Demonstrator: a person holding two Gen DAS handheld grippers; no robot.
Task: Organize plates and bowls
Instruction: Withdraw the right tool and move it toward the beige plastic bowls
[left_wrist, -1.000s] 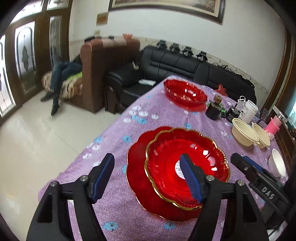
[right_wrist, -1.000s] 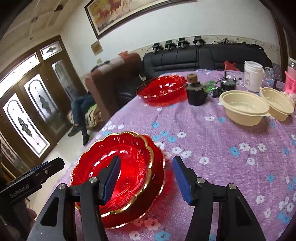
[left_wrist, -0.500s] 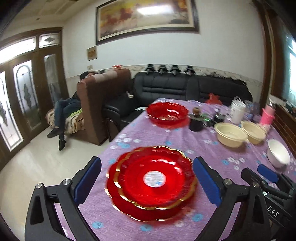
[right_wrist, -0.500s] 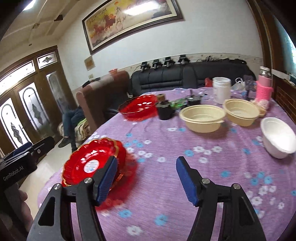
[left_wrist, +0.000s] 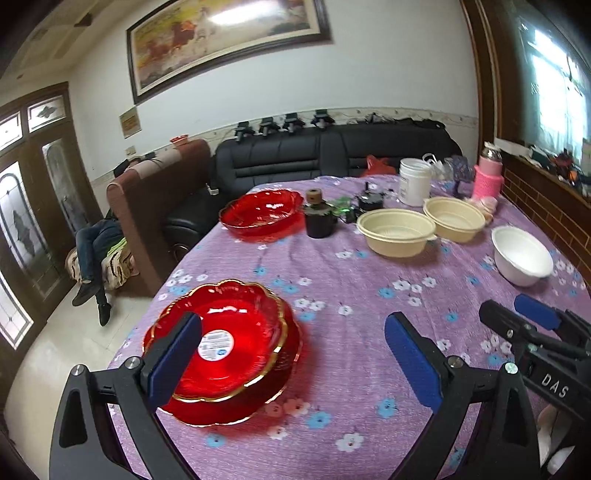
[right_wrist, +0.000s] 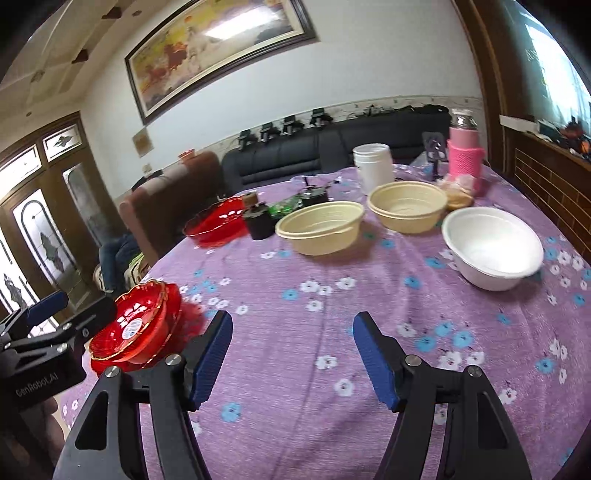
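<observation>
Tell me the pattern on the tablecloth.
Purple tablecloth with small white and blue flowers; the right wrist view shows it best.

2 stacked red plates, 1 red bowl, 2 beige bowls, 1 white bowl, 1 white jar

Glossy, translucent red plates with gilt rims, lower left; matt cream bowls and a smooth white bowl, right. Woven purple floral tablecloth; shiny black leather sofa, upper centre.

The desk has a purple flowered cloth. On it lie stacked red plates, a red bowl, two beige bowls, a white bowl, a white jar.
</observation>
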